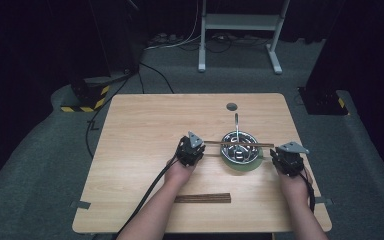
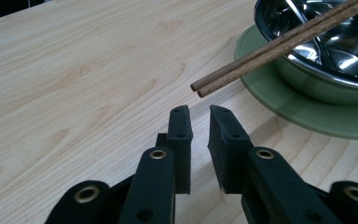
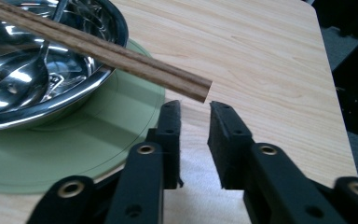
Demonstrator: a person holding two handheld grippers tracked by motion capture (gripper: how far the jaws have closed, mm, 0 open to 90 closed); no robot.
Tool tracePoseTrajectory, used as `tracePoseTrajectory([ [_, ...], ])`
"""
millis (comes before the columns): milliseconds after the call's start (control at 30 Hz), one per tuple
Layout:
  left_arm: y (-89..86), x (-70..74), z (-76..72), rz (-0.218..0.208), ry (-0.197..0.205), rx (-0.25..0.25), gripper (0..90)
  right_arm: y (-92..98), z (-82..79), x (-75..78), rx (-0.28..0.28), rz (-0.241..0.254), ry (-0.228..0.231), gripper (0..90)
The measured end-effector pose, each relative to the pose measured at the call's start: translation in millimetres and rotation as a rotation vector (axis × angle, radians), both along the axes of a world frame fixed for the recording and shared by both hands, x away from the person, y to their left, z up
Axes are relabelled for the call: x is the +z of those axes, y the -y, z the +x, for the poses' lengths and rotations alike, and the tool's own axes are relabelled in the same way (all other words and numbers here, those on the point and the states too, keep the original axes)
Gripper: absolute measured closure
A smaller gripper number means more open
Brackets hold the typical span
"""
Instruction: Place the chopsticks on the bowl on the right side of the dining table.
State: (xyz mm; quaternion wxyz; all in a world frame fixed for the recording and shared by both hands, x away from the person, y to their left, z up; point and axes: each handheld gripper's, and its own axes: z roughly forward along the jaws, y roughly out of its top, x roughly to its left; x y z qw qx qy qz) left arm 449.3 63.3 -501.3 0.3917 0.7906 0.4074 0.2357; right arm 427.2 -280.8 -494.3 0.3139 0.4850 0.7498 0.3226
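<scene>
High view shows the chopsticks (image 1: pixel 238 144) lying across the steel bowl (image 1: pixel 238 150) at right-centre of the worktop (image 1: pixel 145 125); left gripper (image 2: pixel 199 122) and right gripper (image 3: pixel 193 116) are released, empty. Light, stiff, slippery: grasp near ends.

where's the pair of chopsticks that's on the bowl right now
The chopsticks lie across the rim of the steel bowl right of the table's middle in the high view, one end by the left gripper, the other by the right gripper, neither gripping them.

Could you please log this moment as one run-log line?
chopsticks: resting across bowl rim | bowl: on green plate | left gripper: open, empty, beside left chopstick ends | right gripper: open, empty, beside right ends
</scene>
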Motion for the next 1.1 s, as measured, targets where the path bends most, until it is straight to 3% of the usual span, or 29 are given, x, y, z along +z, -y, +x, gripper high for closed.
tracePoseTrajectory([
  [133,-8.1,-0.3,-7.6,-0.004,0.002,-0.002,70.9,-0.9,-11.6,-0.8,0.002,0.021,0.001,64.1],
  [267,-27.4,1.1,-17.4,-0.023,-0.005,0.006,60.6,-5.7,-26.6,-5.5,0.030,0.035,-0.031,55.7],
  [300,-39.9,0.9,-24.5,-0.064,-0.016,0.023,57.8,-7.7,-35.6,-9.8,0.038,0.052,-0.044,51.7],
  [333,-39.9,0.9,-24.5,-0.064,-0.016,0.023,55.5,-7.7,-35.6,-9.8,0.038,0.052,-0.044,51.7],
  [400,-55.3,0.5,-32.7,-0.094,-0.022,0.043,53.8,-8.4,-43.1,-15.4,0.042,0.079,-0.069,47.6],
  [433,-72.3,-0.3,-42.5,-0.120,-0.029,0.070,50.0,-8.5,-50.0,-21.2,0.038,0.096,-0.092,46.3],
  [500,-81.7,-0.5,-47.6,-0.123,-0.024,0.078,49.0,-8.5,-53.2,-24.0,0.038,0.097,-0.096,46.3],
  [567,-112.0,0.3,-64.1,-0.101,-0.029,0.094,44.1,-8.2,-60.7,-25.8,0.024,0.092,-0.110,45.2],
  [600,-112.0,0.3,-64.1,-0.101,-0.029,0.094,43.1,-8.2,-60.7,-25.8,0.024,0.092,-0.110,45.2],
  [633,-134.1,0.5,-73.6,-0.033,-0.028,0.089,42.1,-7.4,-63.4,-25.9,0.016,0.088,-0.113,44.0],
  [667,-134.1,0.5,-73.6,-0.033,-0.028,0.089,40.7,-7.4,-63.4,-25.9,0.016,0.088,-0.113,44.0],
  [733,-151.7,-2.1,-82.6,-0.017,-0.039,0.109,39.7,-7.3,-63.8,-26.5,0.013,0.089,-0.137,41.5],
  [767,-168.9,-5.4,-90.6,-0.022,-0.050,0.134,38.3,-7.5,-63.7,-27.2,0.012,0.099,-0.139,39.7],
  [800,-168.9,-5.4,-90.6,-0.022,-0.050,0.134,37.5,-7.5,-63.7,-27.2,0.012,0.099,-0.139,39.7],
  [1000,-207.4,-17.5,-113.3,0.014,-0.096,0.213,32.4,-9.6,-63.7,-27.1,0.040,0.100,-0.154,34.9],
  [1100,-220.3,-25.1,-126.6,0.037,-0.107,0.245,24.6,-11.2,-65.0,-27.3,0.041,0.098,-0.154,33.3],
])
